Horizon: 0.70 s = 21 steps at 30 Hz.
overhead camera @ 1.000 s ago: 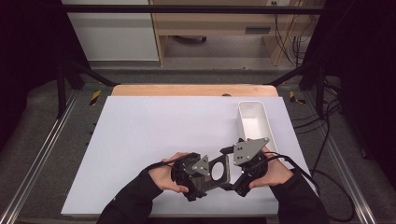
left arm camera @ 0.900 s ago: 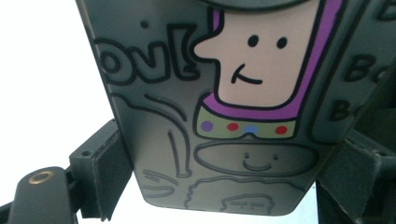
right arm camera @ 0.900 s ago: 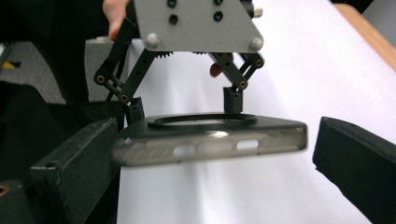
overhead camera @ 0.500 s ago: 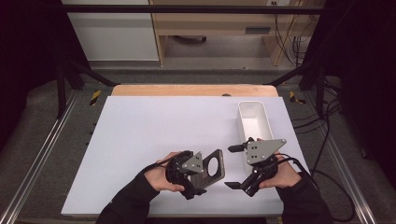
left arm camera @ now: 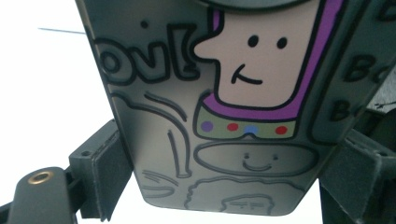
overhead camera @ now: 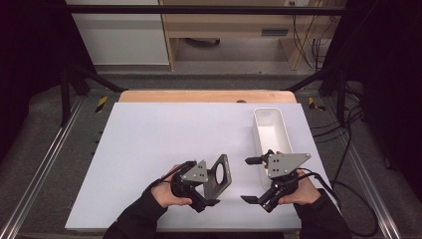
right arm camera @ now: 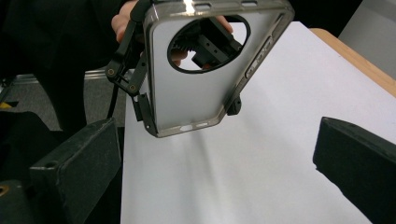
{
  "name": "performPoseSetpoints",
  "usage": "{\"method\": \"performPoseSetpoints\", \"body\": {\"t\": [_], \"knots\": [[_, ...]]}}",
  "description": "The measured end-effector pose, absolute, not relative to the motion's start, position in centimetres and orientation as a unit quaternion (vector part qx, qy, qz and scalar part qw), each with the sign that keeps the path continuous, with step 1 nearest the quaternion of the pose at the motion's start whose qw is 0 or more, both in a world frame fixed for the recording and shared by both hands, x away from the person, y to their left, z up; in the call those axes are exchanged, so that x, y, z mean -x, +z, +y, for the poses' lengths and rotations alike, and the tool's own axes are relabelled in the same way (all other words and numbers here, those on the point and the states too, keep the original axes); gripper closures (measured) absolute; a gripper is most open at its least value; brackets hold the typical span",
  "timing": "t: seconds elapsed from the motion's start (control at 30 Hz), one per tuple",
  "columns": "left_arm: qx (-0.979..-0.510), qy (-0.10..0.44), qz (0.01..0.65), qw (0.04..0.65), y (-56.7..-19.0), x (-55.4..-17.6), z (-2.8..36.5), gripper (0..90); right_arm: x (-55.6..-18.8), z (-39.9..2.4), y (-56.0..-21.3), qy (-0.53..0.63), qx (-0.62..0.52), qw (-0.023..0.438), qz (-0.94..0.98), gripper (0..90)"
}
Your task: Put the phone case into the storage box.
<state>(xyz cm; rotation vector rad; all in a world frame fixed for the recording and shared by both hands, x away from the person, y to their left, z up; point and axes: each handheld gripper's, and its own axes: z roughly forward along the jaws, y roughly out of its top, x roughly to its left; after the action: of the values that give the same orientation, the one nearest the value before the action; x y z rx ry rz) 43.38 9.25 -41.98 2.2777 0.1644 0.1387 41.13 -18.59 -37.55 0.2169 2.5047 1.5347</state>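
Low in the high view, left of centre, the left gripper (overhead camera: 211,191) is clamped on a dark, clear-edged phone case with a large round camera cutout (overhead camera: 219,175), holding it tilted above the white table sheet (overhead camera: 164,134). In the left gripper view, the case's cartoon-printed side (left arm camera: 219,102) sits between both pads. Just right, the right gripper (overhead camera: 254,180) stands released, its 2 jaws wide apart, beside the white oblong plastic tray (overhead camera: 271,132).

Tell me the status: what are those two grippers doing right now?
Left gripper shut on phone case. Right gripper open, empty, apart from case. White bin beyond; nothing in the way.
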Motion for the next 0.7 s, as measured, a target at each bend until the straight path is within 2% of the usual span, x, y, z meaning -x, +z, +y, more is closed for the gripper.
{"method": "performPoseSetpoints", "body": {"t": [0.37,0.7], "knots": [[-0.89,0.048,0.065,0.45,-41.7,-43.0,9.2,11.5,-41.0,-18.1,-37.8,0.53,-0.073,0.091,0.84,1.3],[-0.89,0.043,0.051,0.451,-41.3,-42.9,8.3,11.5,-41.1,-17.7,-37.8,0.535,-0.068,0.084,0.838,1.4]]}}
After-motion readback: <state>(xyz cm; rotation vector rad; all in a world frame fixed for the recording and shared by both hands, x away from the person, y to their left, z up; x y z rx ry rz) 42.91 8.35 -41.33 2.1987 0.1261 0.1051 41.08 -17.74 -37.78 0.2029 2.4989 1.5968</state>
